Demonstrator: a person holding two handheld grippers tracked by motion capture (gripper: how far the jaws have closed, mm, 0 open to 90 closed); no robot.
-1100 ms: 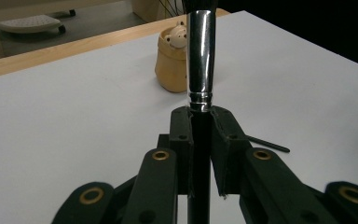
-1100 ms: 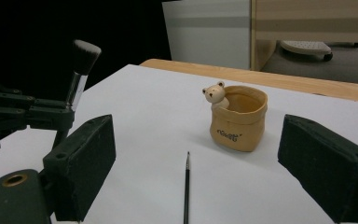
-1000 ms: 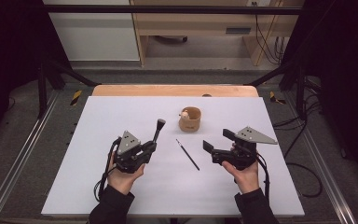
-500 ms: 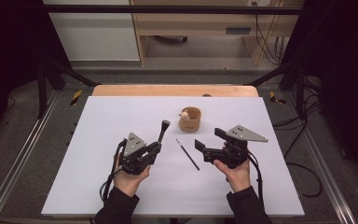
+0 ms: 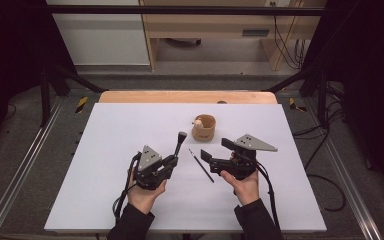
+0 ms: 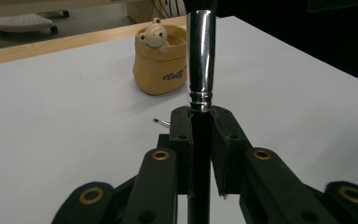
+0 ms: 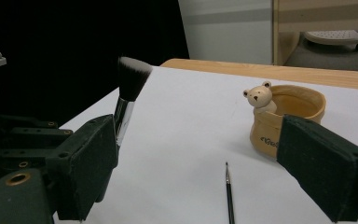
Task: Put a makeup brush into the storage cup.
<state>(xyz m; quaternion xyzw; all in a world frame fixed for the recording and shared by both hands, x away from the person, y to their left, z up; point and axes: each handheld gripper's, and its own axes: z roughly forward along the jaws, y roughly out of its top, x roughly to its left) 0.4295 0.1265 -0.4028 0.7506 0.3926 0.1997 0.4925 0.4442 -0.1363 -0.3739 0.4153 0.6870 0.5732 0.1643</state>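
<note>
A white desk (image 5: 105, 165) with a wooden far edge stands in a dark room with cupboards behind. Since the earlier frames, the right gripper (image 5: 214, 152) has come leftward, nearer to the thin brush (image 5: 201, 165) lying on the desk. Its jaws are spread wide and hold nothing. The left gripper (image 5: 172, 160) pinches the handle of the makeup brush (image 5: 179, 143), bristles pointing toward the bear pot (image 5: 203, 127).
</note>
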